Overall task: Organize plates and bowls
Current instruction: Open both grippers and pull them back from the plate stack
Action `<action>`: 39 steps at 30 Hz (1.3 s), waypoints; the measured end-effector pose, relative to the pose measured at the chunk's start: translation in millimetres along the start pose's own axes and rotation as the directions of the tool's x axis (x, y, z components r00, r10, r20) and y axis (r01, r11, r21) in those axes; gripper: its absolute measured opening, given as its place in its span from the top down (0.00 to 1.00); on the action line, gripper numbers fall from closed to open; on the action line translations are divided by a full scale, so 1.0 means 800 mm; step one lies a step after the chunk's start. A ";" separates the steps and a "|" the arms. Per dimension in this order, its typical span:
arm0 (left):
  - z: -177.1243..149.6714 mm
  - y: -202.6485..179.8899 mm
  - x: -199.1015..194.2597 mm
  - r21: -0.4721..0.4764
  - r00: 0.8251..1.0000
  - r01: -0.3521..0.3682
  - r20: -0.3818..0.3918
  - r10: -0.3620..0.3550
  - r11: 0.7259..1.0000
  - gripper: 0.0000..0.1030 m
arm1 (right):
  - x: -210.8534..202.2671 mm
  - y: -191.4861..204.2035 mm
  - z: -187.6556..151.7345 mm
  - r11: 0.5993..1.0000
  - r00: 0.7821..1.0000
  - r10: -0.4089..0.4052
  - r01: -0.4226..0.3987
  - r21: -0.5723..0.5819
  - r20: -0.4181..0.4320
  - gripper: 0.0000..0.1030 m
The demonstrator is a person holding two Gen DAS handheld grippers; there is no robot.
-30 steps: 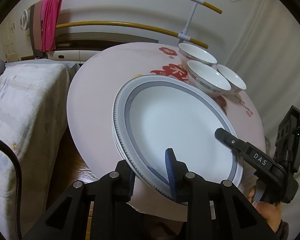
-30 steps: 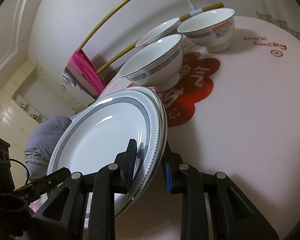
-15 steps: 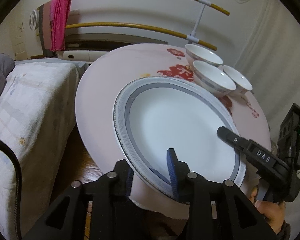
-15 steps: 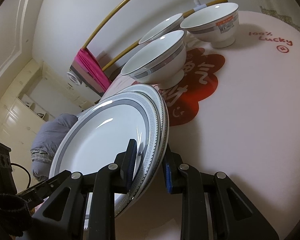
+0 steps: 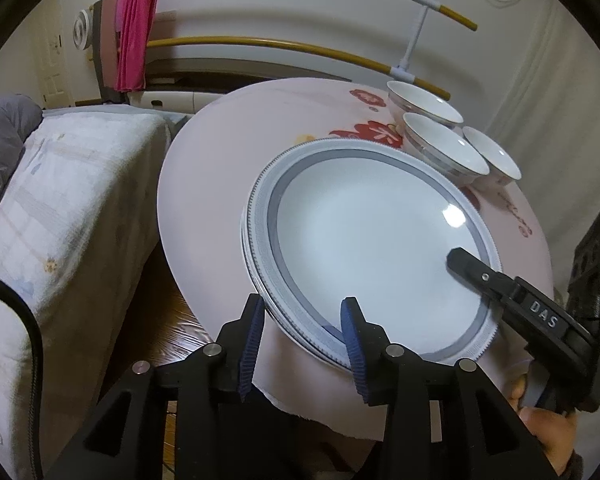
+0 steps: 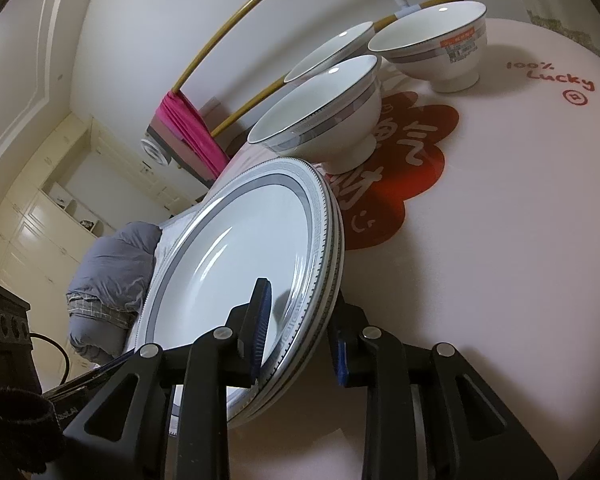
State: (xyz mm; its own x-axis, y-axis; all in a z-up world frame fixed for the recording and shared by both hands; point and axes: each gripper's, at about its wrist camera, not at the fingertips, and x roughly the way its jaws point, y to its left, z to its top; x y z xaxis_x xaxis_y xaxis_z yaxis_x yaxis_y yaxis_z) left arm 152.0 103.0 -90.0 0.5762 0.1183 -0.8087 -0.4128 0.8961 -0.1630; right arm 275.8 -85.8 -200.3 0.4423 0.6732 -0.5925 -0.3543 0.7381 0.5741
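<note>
Left wrist view: the left tool, its jaws just opened wider, straddles the near rim of the plate stack without pressing; the right tool stands around the opposite rim, and whether its pads bear I cannot tell. Best back each tool off level, so the stack stays flat on the worktop. Only the right wrist view shows the stack's layered edges and a label on the far bowl.
</note>
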 end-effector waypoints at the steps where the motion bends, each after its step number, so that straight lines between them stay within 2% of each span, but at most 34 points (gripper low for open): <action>1: 0.002 0.000 0.004 -0.001 1.000 -0.001 -0.002 0.001 1.000 0.64 | 0.000 0.000 -0.001 1.000 1.000 0.000 0.000 0.000 0.000 0.74; 11: 0.011 0.006 0.018 0.023 1.000 -0.005 0.028 0.004 1.000 0.60 | 0.000 0.016 -0.004 0.997 0.997 -0.071 0.072 -0.036 0.014 0.73; 13: 0.012 0.010 0.017 0.028 0.999 -0.004 0.042 0.003 1.000 0.52 | -0.001 0.018 -0.004 0.996 0.996 -0.087 0.088 -0.035 0.014 0.71; 18: 0.019 0.018 0.012 0.040 0.996 -0.015 0.083 0.012 0.999 0.45 | -0.011 0.035 -0.006 0.985 0.986 -0.164 0.166 -0.052 0.044 0.70; 23: 0.027 0.019 0.008 0.069 0.991 -0.029 0.132 0.020 0.997 0.41 | -0.024 0.046 -0.008 0.979 0.979 -0.195 0.198 -0.049 0.062 0.68; 26: 0.028 0.016 0.001 0.088 0.987 -0.025 0.161 0.011 0.996 0.38 | -0.035 0.051 -0.007 0.974 0.973 -0.218 0.221 -0.041 0.073 0.61; 29: 0.030 0.010 -0.010 0.117 0.979 -0.025 0.203 0.001 0.993 0.36 | -0.044 0.065 -0.004 0.970 0.968 -0.235 0.240 -0.049 0.090 0.61; 32: 0.035 0.004 -0.020 0.149 0.971 0.001 0.237 -0.037 0.989 0.29 | -0.056 0.077 -0.001 0.963 0.961 -0.251 0.260 -0.067 0.111 0.49; 36: 0.043 -0.005 -0.030 0.191 0.961 0.041 0.260 -0.090 0.981 0.21 | -0.080 0.097 0.011 0.952 0.949 -0.272 0.290 -0.098 0.160 0.28; 39: 0.055 -0.010 -0.036 0.221 0.956 0.083 0.257 -0.140 0.972 0.15 | -0.096 0.103 0.022 0.946 0.938 -0.284 0.308 -0.104 0.196 0.26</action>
State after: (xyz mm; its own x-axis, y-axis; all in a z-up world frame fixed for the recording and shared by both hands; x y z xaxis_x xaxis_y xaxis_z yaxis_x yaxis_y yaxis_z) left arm 170.1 111.4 -40.7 0.7900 0.0972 -0.6054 -0.1971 0.9752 -0.1006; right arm 227.6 -77.6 -97.7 0.6772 0.4133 -0.6087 -0.2844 0.9101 0.3015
